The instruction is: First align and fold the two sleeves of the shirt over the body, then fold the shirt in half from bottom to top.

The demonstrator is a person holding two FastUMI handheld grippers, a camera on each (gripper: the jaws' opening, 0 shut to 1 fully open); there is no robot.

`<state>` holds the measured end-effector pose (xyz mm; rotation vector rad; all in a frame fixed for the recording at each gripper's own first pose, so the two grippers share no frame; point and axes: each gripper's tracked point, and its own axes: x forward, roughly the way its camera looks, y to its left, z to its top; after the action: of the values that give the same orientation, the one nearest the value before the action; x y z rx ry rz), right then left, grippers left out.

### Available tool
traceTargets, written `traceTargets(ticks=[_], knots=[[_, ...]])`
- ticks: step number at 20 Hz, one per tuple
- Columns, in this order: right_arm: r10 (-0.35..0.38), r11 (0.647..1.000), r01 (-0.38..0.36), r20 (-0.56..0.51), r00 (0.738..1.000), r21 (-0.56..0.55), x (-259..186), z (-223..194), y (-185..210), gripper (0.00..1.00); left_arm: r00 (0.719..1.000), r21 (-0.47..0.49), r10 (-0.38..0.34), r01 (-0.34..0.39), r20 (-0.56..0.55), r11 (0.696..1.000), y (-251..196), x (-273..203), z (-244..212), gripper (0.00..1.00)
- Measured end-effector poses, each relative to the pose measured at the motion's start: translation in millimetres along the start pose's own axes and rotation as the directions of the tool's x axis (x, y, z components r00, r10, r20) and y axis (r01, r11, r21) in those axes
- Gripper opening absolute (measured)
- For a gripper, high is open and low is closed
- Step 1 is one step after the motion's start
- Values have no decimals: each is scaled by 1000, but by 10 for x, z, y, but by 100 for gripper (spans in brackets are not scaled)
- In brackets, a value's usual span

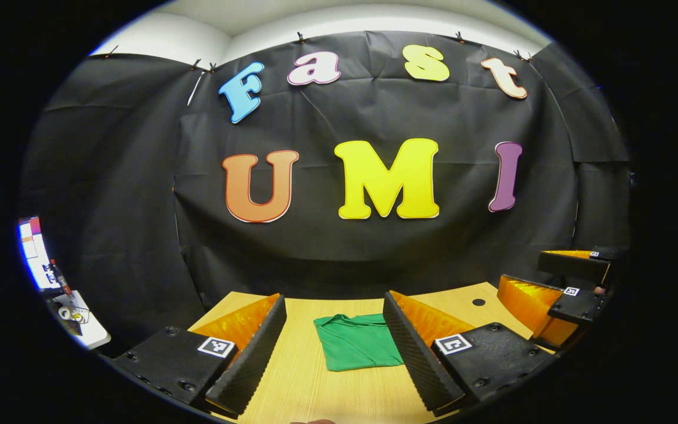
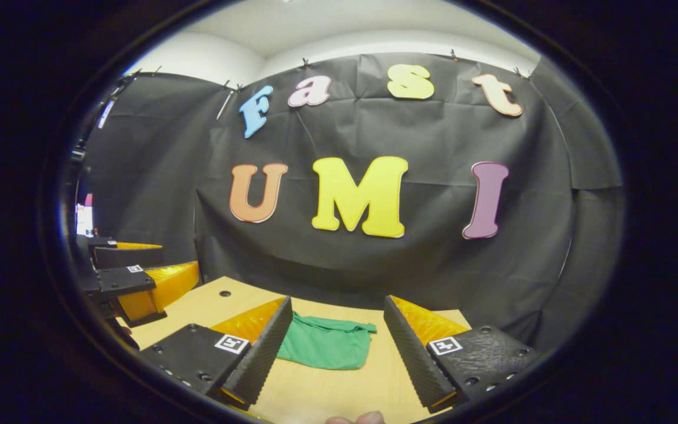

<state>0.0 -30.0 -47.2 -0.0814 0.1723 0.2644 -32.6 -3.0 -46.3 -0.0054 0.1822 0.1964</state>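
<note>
The green shirt (image 1: 356,348) lies flat on the light wooden desk (image 1: 315,388), folded into a compact, roughly rectangular bundle, with no sleeve sticking out. In the left gripper view it sits at about 6 o'clock, its collar edge toward 12 o'clock and slightly rumpled. In the right gripper view the shirt (image 2: 326,347) also lies near 6 o'clock, its far edge wavy, its near edge rounded.

We see the shirt (image 1: 355,348) as soft matt cloth, lightly creased, lying on a table (image 1: 309,388) of pale wood grain — smooth, with a faint sheen. The left gripper (image 1: 334,353) has ribbed, rough-looking fingers (image 1: 409,353) — matt, foam-like — and the right gripper (image 2: 334,347) looks alike.
</note>
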Motion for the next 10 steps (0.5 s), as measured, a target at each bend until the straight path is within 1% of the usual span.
traceTargets(ticks=[3,6,8,9,10], knots=[[9,1000,-10,11,1000,22,-82,57,101,96,1000,-12,13,-13,5,1000,17,-106,16,100],[32,999,-32,-17,999,25,-101,-13,177,95,1000,-9,27,-27,-3,1000,53,-172,3,100],[32,998,-31,-17,999,46,-101,5,198,95,1000,-6,25,-25,6,1000,73,-200,42,100],[30,998,-29,-15,999,54,-111,14,202,96,1000,-3,23,-23,7,1000,82,-198,39,100],[31,998,-30,-15,999,58,-127,11,224,95,1000,1,23,-23,6,1000,86,-207,39,100]])
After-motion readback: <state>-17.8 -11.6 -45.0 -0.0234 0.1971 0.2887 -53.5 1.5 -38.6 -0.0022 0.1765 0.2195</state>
